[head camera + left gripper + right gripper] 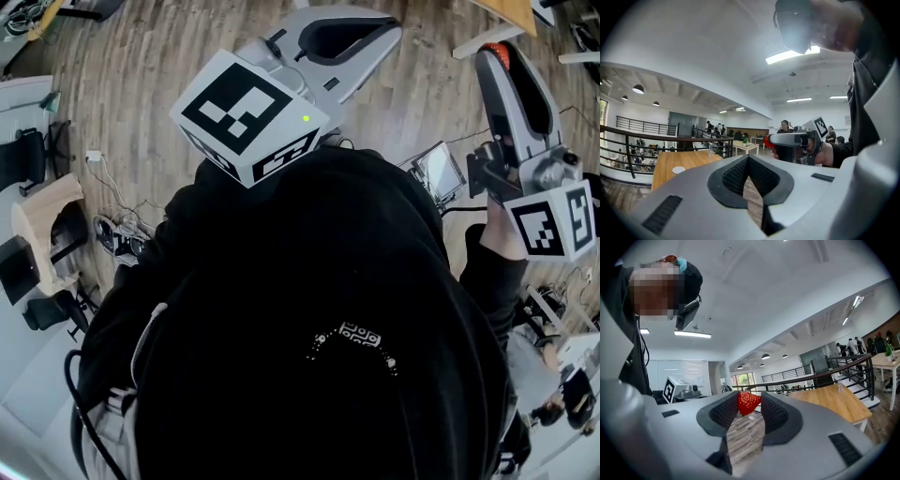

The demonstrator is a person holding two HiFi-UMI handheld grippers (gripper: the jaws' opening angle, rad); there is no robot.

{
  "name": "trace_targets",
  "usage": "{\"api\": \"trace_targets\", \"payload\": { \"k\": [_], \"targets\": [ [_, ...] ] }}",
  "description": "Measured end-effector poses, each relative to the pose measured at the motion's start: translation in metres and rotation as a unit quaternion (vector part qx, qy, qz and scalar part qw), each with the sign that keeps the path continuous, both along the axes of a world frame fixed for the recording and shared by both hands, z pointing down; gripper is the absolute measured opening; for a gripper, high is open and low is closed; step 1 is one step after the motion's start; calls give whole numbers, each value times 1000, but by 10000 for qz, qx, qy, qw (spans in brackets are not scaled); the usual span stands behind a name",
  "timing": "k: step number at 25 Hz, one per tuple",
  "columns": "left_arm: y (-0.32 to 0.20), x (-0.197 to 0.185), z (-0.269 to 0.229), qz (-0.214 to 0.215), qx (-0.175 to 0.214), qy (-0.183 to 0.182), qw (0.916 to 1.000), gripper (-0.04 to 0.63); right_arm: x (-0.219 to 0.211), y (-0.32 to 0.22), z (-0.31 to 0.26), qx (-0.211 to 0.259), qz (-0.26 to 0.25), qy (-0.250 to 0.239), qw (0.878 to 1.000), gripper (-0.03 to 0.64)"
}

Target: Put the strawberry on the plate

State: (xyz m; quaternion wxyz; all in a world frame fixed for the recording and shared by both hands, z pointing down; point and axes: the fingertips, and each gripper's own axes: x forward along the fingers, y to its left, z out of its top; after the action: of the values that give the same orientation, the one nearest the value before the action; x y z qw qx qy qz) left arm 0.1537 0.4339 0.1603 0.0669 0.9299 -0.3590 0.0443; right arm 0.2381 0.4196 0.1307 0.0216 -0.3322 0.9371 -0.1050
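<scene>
Black fabric of a person's hooded top [309,328] is filling the head view, while two grey hand-held tools are being held out over a pale wood-plank floor [141,84]. At one o'clock in that view, the left tool [375,36] is sitting beyond its black-and-white marker cube [248,114]. Its own camera is showing the ribbed black pads [733,176] pressing together at the tips, with nothing between them. At two o'clock, the right tool [500,58] is gripping a small red strawberry [748,403]. The fruit is being pinched at the tips of the dark ribbed pads, whose jaws are standing partly apart around it, and it is hanging in the air above the floor. At nine o'clock from the left tool's jaws, a small white round plate [678,169] is lying on a light wooden tabletop [693,159], well apart from both tools. Beyond a black metal railing [630,154], other people are standing in the bright white hall.
</scene>
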Motion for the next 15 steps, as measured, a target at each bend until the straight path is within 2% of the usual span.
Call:
{"api": "trace_targets", "payload": {
  "k": [6, 11, 15],
  "targets": [
    [1, 5, 5, -47, -201, -54, 9998, -2, 17, 2, 8, -169, -37, -258, 9995, 158],
    [6, 8, -4, 163, -157, 51, 9997, -2, 9, 10, 2, -149, 70, -210, 9996, 158],
    [-30, 25, 5, 328, -135, 127, 9993, -2, 20, -22, 9, -240, 202, -119, 9994, 158]
  ]
}}
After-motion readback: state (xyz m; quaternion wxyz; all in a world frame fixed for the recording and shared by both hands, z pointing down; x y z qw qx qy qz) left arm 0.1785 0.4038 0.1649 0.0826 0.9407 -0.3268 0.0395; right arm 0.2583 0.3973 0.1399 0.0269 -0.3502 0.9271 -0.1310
